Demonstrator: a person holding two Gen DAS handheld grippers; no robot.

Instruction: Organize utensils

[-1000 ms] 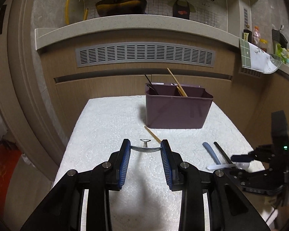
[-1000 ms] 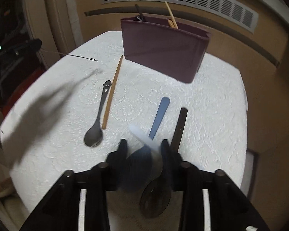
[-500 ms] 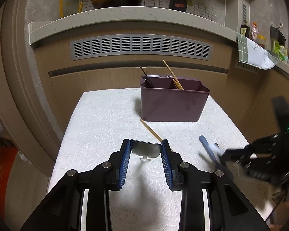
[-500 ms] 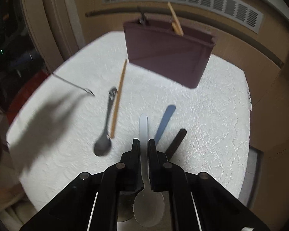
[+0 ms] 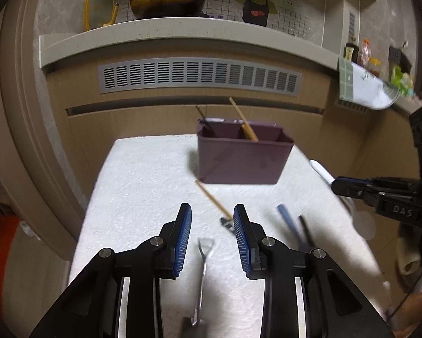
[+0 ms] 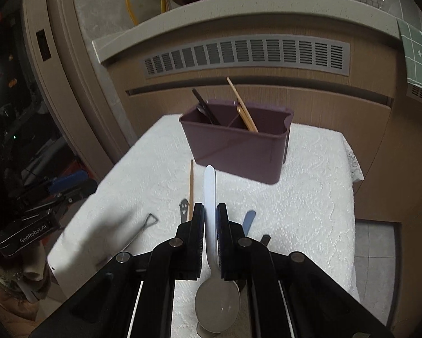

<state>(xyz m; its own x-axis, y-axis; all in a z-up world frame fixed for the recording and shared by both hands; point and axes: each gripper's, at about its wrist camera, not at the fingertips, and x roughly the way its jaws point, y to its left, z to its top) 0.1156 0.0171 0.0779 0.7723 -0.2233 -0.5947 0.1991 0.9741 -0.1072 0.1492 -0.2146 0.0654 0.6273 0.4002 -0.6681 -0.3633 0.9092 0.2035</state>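
A purple utensil caddy (image 5: 240, 157) (image 6: 236, 143) stands at the back of the white table and holds a wooden chopstick (image 6: 241, 104) and a dark utensil (image 6: 203, 105). My right gripper (image 6: 210, 217) is shut on a white-handled spoon (image 6: 211, 194), lifted above the table, handle pointing at the caddy; it also shows in the left wrist view (image 5: 320, 171). My left gripper (image 5: 212, 219) is open, with a thin metal utensil (image 5: 202, 267) between and below its fingers; whether it rests on the cloth I cannot tell. A loose chopstick (image 5: 212, 198), a dark smiley spoon (image 6: 184, 208) and a blue-handled utensil (image 5: 287, 219) lie on the cloth.
A black-handled utensil (image 5: 306, 229) lies beside the blue one. The white lace cloth (image 6: 309, 197) covers the small table. A wooden counter front with a grey vent (image 5: 199, 76) rises behind. The table's right edge drops to a tiled floor (image 6: 377, 242).
My right gripper closed on the white-handled spoon and lifted it toward the caddy. My left gripper pulled back; the thin metal utensil, earlier across its fingertips, now shows lower between them.
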